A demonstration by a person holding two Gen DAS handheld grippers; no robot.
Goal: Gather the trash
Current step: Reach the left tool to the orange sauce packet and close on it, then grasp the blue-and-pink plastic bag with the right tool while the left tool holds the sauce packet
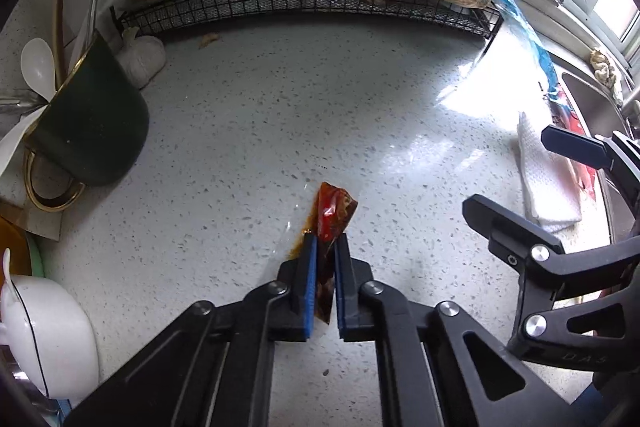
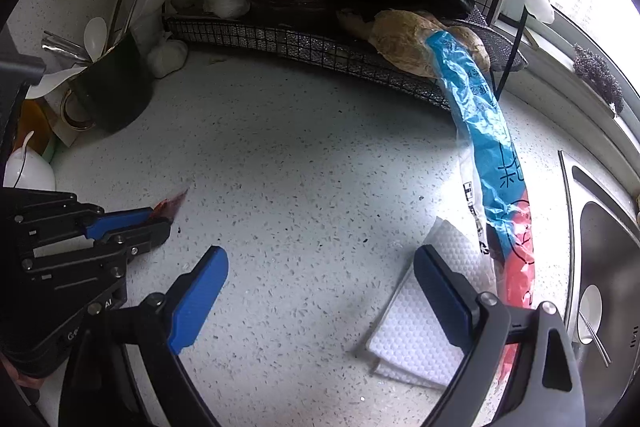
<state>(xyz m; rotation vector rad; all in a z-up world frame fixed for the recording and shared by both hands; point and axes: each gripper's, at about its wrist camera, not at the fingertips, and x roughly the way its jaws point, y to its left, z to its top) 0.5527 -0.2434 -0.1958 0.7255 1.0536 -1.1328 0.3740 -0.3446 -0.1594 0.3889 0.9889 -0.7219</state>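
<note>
Kitchen corner, speckled white surface point(image 1: 224, 155), wire rack point(image 1: 304, 3) at the back with garlic and dried goods, sink point(image 2: 608, 267) off to the right. Dark mug point(image 1: 96, 131) with spoons stands at left.

Left gripper point(image 1: 326, 241) has its jaws closed on a sauce packet point(image 1: 334, 213) — small, red-brown, crumpled film. The packet sticks out past the fingertips, low over the surface near the middle-front; brown sauce is smeared on the surface right under it. From the right wrist view the same packet point(image 2: 170, 207) shows as a thin red corner poking from the left jaws.

Handling, as a judgement: very light, limp, no stiffness; oily and leaking, so slippery and likely to drip while carried. A pinch across the flat film holds better than one on the wet torn end. Keep it level-ish and move it straight to the bin.

Right gripper point(image 2: 320, 291) is empty, jaws spread wide, hovering over the surface. Just beside its right finger lie a white dimpled cloth point(image 2: 416, 331) and a long blue-and-red plastic bag point(image 2: 492, 163) — the bag trails from the rack down to the surface edge. Bag looks thin, floppy, crinkly; best taken by bunching a fold mid-length, though one end may snag on the rack.
</note>
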